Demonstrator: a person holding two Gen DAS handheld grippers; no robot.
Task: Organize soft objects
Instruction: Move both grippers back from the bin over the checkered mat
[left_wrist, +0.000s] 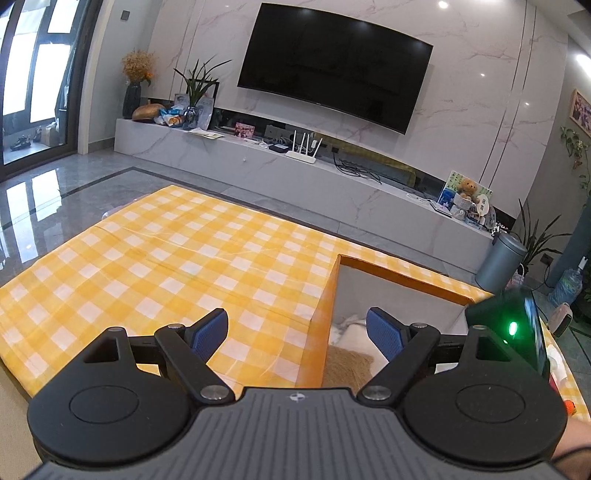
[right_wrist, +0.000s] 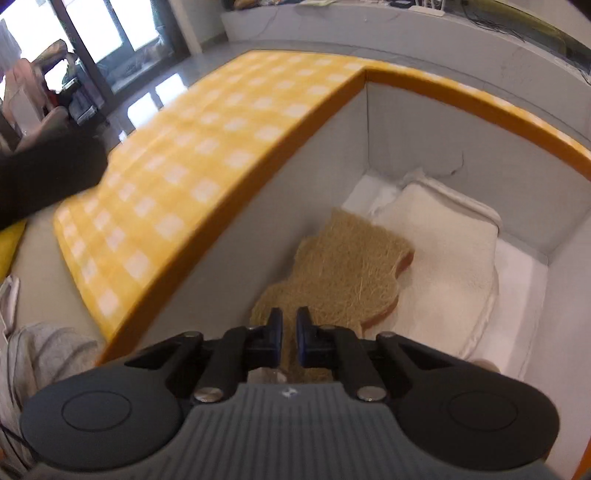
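Your right gripper (right_wrist: 289, 325), jaws pressed together and empty, hangs at lower centre above the loofah pad (right_wrist: 343, 269) inside the bin (right_wrist: 461, 122).

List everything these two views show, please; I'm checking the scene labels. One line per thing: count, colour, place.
storage box: one, orange rim, grey inside, on the checked cloth
loofah pad: one, tan, fibrous, in the box, partly on the towel
towel: one, cream, folded, on the box floor
checked cloth: one, yellow and white, covering the table
television: one, black, on the marble wall
router: one, white, on the low console
teddy bear: one, brown, right end of the console
bin: one, grey, on the floor at right
left gripper: black, blue pads, open, empty
right gripper: black, shut above the loofah pad, nothing visibly held
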